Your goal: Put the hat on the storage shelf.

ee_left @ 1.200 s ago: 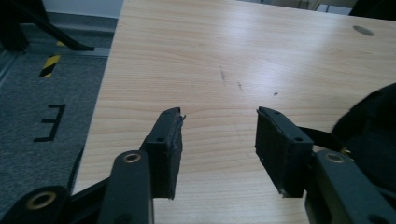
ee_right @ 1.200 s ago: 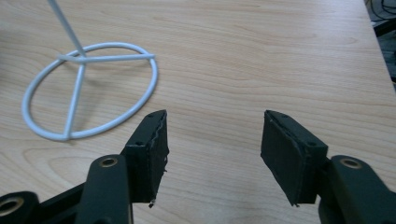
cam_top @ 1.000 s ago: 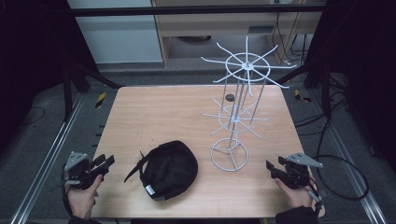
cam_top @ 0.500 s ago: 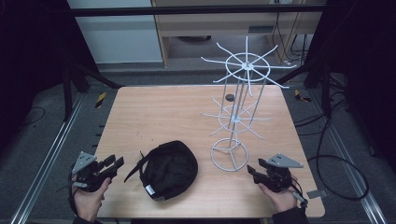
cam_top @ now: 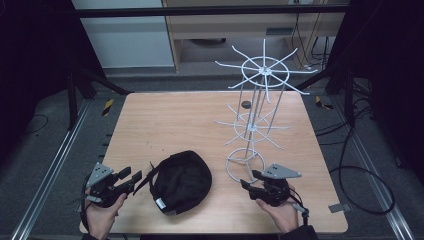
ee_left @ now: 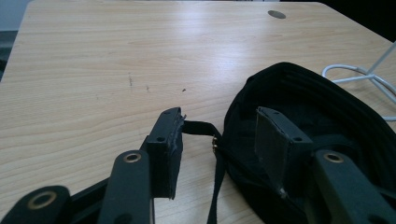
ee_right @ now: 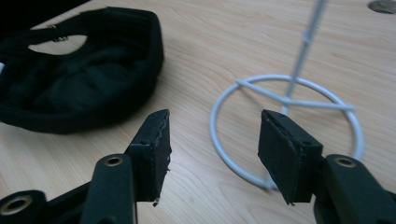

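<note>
A black cap [cam_top: 181,181] lies upside down near the table's front edge, its strap [ee_left: 201,127] trailing to the left. My left gripper [cam_top: 131,178] sits just left of it. Its jaws have just been opening and stand open astride the strap and the cap's [ee_left: 317,107] rear rim, pads not pressing. To the right stands a white wire rack [cam_top: 252,125]. My right gripper [cam_top: 248,181] is open at the front of the rack's base ring [cam_top: 245,165], with nothing gripped. In the right gripper view the base ring [ee_right: 286,99] lies just beyond the jaws, and the cap [ee_right: 84,79] lies to the left.
A small dark disc [cam_top: 245,104] is set in the wooden table [cam_top: 175,125] behind the rack. The rack's wire arms spread wide at two heights. Cables and metal rails run along the floor on both sides.
Both hands have moved inward: the right gripper leftward up to the rack's base, the left gripper rightward up to the cap's strap. The left jaws stand wider apart.
</note>
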